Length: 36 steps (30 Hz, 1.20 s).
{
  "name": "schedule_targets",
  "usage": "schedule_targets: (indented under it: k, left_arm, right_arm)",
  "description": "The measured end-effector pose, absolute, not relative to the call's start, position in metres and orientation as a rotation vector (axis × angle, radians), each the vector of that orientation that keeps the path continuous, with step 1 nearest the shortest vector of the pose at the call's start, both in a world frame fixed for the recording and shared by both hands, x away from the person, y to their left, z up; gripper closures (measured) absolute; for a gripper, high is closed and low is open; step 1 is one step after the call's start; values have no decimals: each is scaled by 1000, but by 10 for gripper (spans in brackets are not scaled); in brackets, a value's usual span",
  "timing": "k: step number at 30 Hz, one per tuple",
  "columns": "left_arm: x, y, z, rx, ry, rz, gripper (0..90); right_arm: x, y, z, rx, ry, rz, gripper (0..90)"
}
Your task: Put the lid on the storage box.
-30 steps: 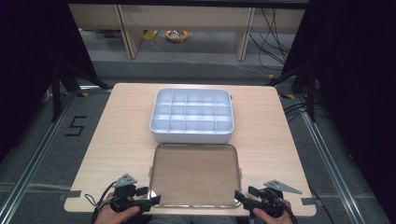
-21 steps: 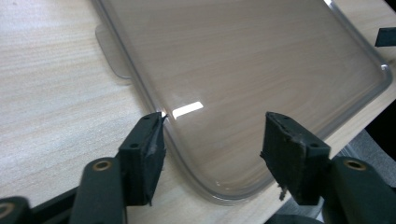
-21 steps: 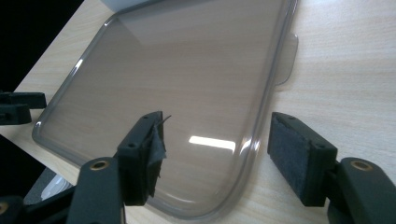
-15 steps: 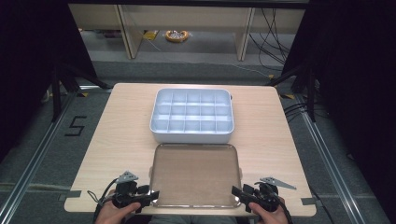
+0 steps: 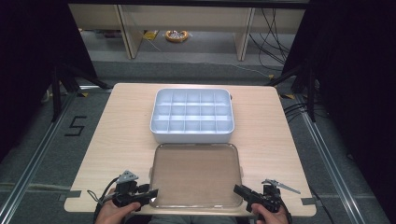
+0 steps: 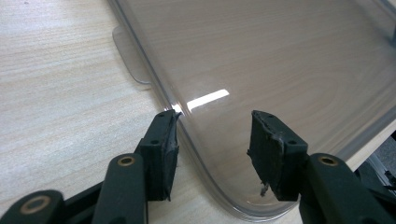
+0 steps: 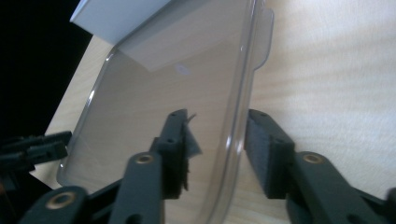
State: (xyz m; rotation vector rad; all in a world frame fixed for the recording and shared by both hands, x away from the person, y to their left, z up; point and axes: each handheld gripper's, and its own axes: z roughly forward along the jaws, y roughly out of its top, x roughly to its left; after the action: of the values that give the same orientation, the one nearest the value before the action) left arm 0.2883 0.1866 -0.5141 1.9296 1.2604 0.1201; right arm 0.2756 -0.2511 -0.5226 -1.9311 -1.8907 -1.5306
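Note:
A clear plastic lid (image 5: 196, 175) lies flat on the table, near the front edge. Behind it stands a white box (image 5: 191, 116) divided into several compartments. My left gripper (image 5: 152, 193) straddles the lid's near-left corner. In the left gripper view its jaws (image 6: 212, 135) have just been closing; one pad touches the rim and the other hangs over the lid (image 6: 280, 56). My right gripper (image 5: 238, 190) straddles the near-right edge. Its jaws (image 7: 215, 140) have just been closing too, with the rim between them and a gap left to the inner pad.
The wooden table (image 5: 116, 140) has bare strips left and right of the lid and box. A small tab (image 6: 128, 51) sticks out of the lid's side. The white box (image 7: 116, 18) nearly touches the lid's far edge. Dark floor with cables surrounds the table.
Both grippers have edged inward onto the lid's near corners, and their jaws have narrowed around the rim. The lid and the box have not moved.

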Motion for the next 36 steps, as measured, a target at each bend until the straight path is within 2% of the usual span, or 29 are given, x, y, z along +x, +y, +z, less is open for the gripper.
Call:
schedule_targets:
  k: [6, 19, 20, 25, 27, 36]
  left_arm:
    - [289, 188, -514, 1958, 1248, 132, 437]
    - [290, 191, -514, 1963, 1232, 122, 395]
    - [290, 189, -514, 1931, 1243, 102, 349]
    - [291, 189, -515, 1873, 1277, 68, 294]
    - [293, 191, -515, 1841, 1307, 29, 284]
    - [295, 192, -515, 1835, 1323, 60, 282]
  right_arm:
    - [273, -255, -519, -1846, -1938, -1570, 653]
    - [273, -256, -513, -1728, -2039, -1645, 673]
    - [269, -254, -506, -1712, -2041, -1658, 672]
    - [266, -253, -501, -1656, -2108, -1714, 670]
    - [265, -251, -498, -1646, -2110, -1715, 670]
    - [265, -249, -494, -1567, -2220, -1745, 673]
